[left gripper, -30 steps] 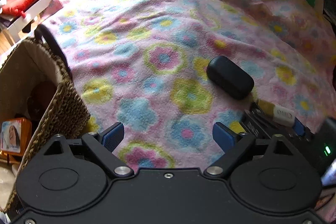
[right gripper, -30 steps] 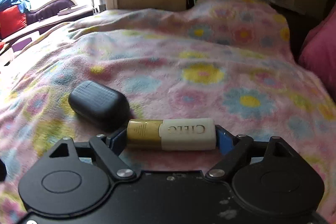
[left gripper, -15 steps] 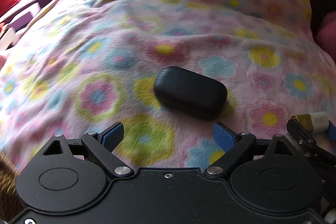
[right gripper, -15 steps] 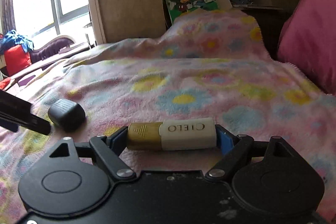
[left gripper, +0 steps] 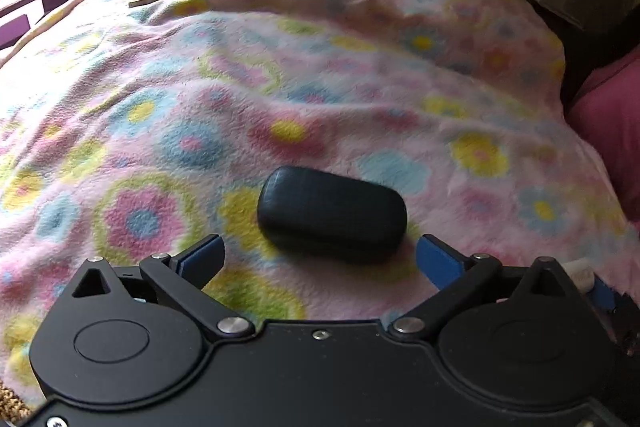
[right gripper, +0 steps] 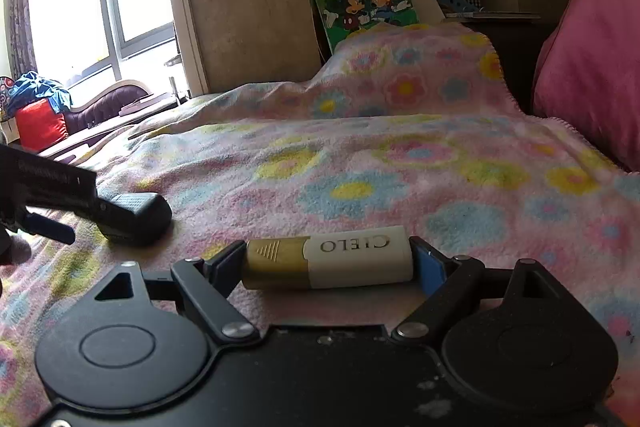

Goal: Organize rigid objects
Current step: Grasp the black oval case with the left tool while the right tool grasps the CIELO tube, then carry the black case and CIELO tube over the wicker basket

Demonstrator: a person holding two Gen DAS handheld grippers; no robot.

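Left gripper spread wide just short of the black case on the flowered blanket, open fleece beyond. Right gripper clamps the CIELO tube endwise, right of the case.

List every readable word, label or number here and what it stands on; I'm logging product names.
"CIELO": upside down on the white half of the gold-and-white cylindrical tube, held in the right tool.
Cartoon mouse picture board: no readable text.
Black rounded hard case: no text visible.
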